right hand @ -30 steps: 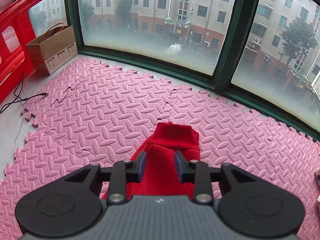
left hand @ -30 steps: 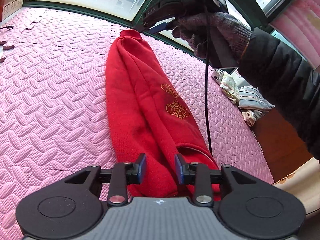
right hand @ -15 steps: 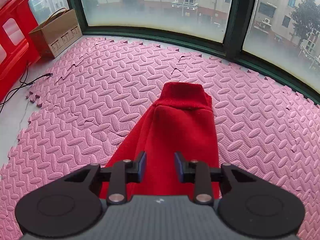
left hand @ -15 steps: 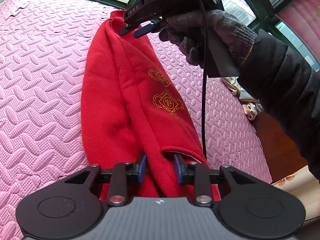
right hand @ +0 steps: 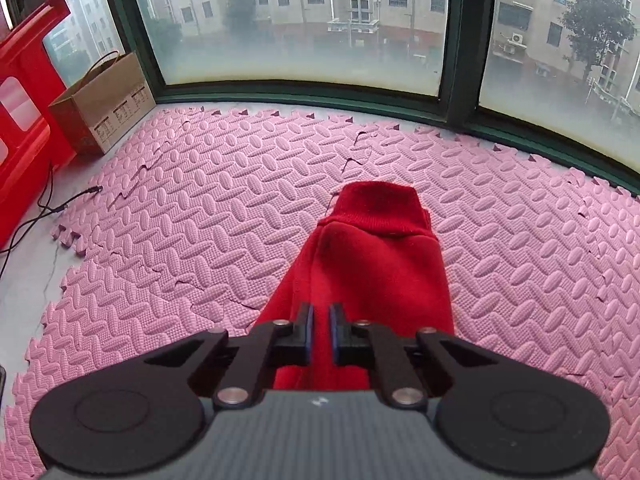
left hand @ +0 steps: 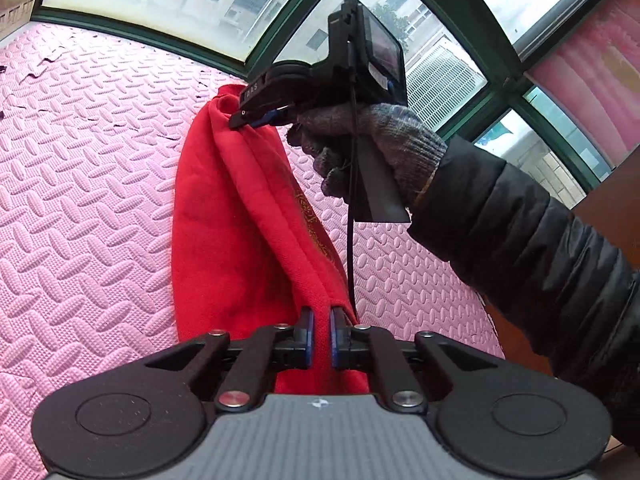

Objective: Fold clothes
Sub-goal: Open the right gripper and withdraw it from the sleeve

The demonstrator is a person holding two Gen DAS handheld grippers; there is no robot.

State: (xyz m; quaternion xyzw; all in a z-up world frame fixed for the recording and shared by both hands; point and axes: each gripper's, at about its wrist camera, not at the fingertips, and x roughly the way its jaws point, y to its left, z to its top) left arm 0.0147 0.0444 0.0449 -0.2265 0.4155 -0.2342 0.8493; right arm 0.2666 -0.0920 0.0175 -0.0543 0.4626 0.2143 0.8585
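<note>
We are pinching the red fleece garment (left hand: 240,240) in both narrowed black grippers, left (left hand: 319,332) at six o'clock, right (right hand: 320,332) at twelve.

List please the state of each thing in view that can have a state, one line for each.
Red garment: folded lengthwise, lifted off the mat, stretched between both grippers.
Left gripper: jaws shut on the garment's near end.
Right gripper: jaws shut on the garment near its ribbed end.
Pink foam mat: flat, some tile seams parted.
Cardboard box: top open.

Both tongs, left (left hand: 319,330) and right (right hand: 320,330), clamped nearly closed.
</note>
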